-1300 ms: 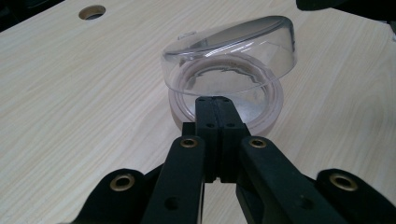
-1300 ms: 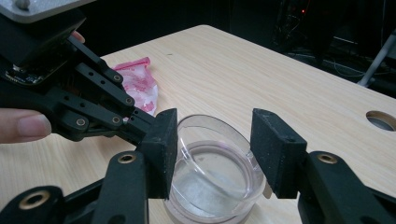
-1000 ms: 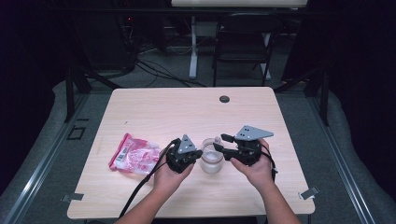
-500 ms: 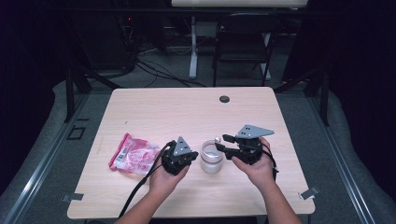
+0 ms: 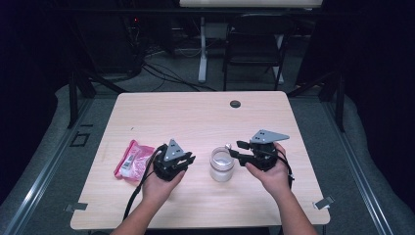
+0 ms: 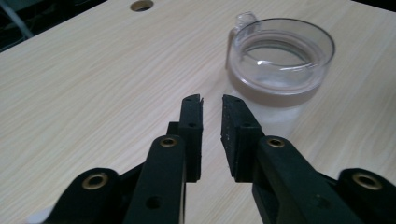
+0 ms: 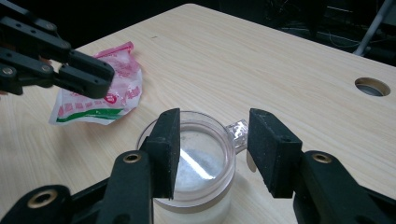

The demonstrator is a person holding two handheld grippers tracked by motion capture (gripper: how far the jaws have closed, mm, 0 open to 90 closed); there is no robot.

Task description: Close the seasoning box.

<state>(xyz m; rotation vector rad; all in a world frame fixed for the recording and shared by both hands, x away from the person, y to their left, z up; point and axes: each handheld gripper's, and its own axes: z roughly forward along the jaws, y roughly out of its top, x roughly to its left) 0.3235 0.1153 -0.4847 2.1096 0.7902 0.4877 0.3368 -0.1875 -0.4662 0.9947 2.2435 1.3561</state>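
A clear plastic cup [image 5: 221, 165] with a small handle tab and whitish contents stands on the wooden table [image 5: 195, 117]. My left gripper [image 5: 188, 159] hovers to its left. In the left gripper view this gripper [image 6: 211, 100] has a narrow gap between its jaws; they have just been opening, with nothing between them, and the cup [image 6: 280, 60] is ahead to the right. My right gripper [image 5: 235, 148] reaches in from the cup's right. Seen in the right gripper view, it [image 7: 212, 121] stands open with its jaws wide apart above the cup [image 7: 191, 168]. The pads do not touch the cup.
A crumpled pink and white packet [image 5: 133, 160] lies left of my left hand, also seen as the packet [image 7: 107, 98] behind the left gripper's jaws [image 7: 88, 77]. A round cable hole [image 5: 235, 104] sits near the table's far edge. A dark chair [image 5: 254, 44] stands beyond it.
My left gripper has drawn back to the left, away from the cup and toward the packet, and its jaws have parted a little. The right gripper and cup have not moved.
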